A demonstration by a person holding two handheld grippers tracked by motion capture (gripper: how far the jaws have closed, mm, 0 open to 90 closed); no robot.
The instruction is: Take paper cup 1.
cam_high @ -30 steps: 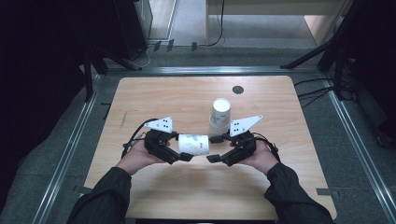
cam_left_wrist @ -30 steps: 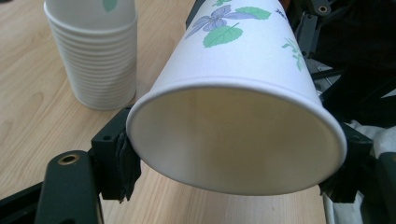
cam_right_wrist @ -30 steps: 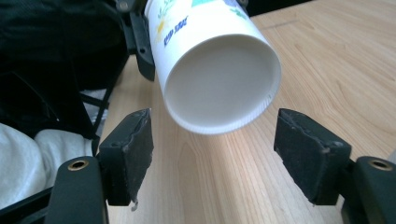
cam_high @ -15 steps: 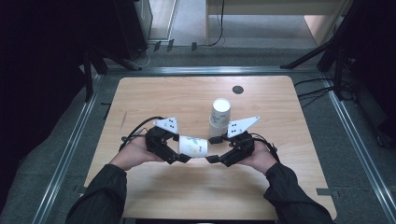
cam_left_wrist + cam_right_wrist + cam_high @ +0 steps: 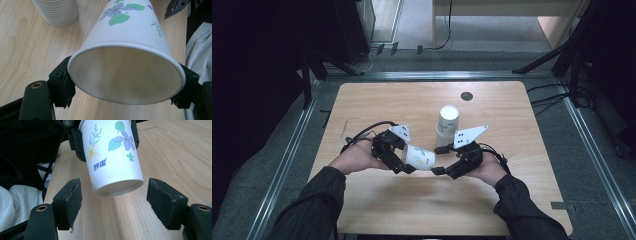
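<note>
- Left claw [image 5: 408,167]: jaws clamped on rim end of white paper cup w/ flower print [image 5: 420,157]; in left claw view the pads pinch its mouth [image 5: 126,75] from both sides.
- Cup held off the light wood table [image 5: 377,105], lying sideways, base twd right claw [image 5: 438,160]; sits mid-table, nearer the near edge.
- Right claw: jaws wide, nothing between the pads; cup base [image 5: 117,186] just ahead of them.
- Vs 1 s ago: left hand swung the cup a bit, base now angled more at right claw – prob. a handover, right claw to close next.
- Stack of white paper cups [image 5: 447,125] upright just behind, twd far edge.
</note>
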